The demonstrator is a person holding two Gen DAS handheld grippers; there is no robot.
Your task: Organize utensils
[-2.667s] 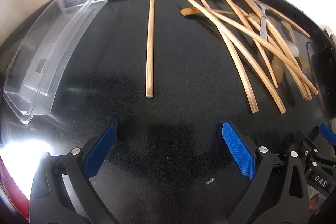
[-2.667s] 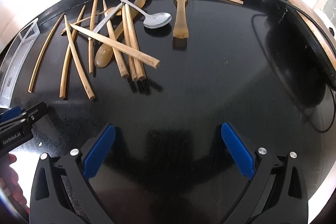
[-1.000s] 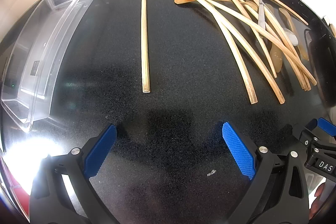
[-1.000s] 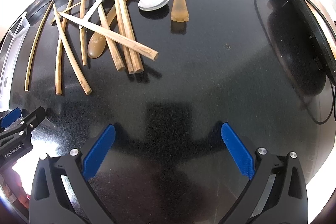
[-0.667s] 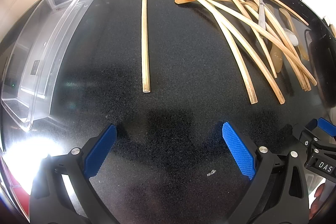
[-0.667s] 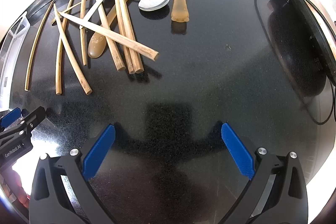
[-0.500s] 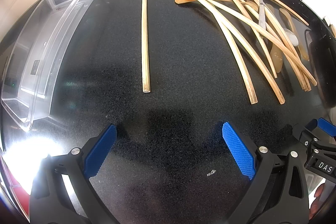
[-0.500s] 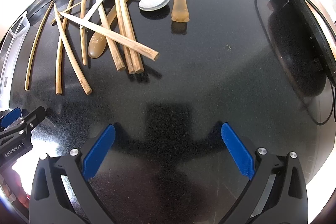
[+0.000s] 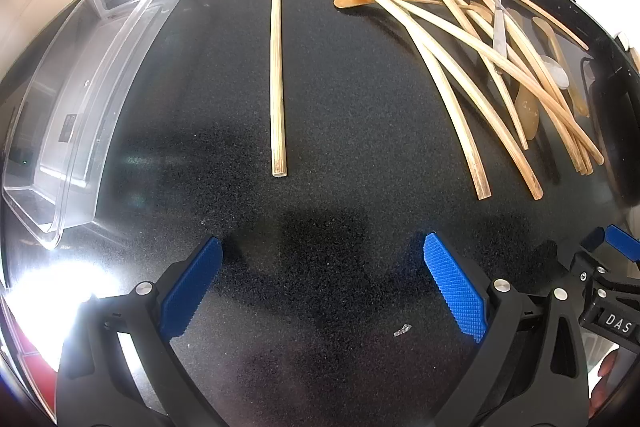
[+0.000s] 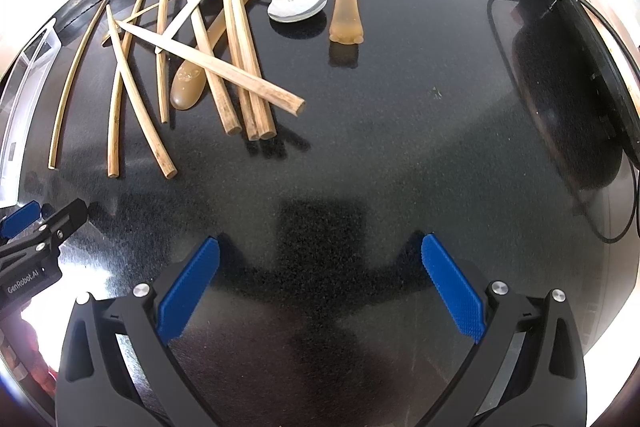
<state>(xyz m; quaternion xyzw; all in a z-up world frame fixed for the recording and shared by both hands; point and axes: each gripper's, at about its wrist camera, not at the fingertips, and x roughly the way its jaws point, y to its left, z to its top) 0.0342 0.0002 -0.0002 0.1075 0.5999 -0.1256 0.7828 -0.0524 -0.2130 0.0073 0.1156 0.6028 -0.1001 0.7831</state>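
Holding both the left tool [image 9: 322, 279] and right tool [image 10: 320, 279] spread empty, I judge the lone chopstick [image 9: 277, 67] light, stiff, slippery; grip mid-shaft.

Left gripper [image 9: 320, 277]: jaws spread wide, empty, above black countertop [image 9: 340, 131]. Single chopstick [image 9: 277, 67] lies ahead; clear plastic tray [image 9: 80, 99] left; chopstick pile [image 9: 480, 59] right.

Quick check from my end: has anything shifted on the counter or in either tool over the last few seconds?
Between 2.7 s and 1.0 s ago both views shifted a little: the tools rose or tilted slightly; since then nothing has moved. The left tool and right tool stay open and empty. The lone chopstick, the utensil pile, the metal spoon and the clear tray lie as before.
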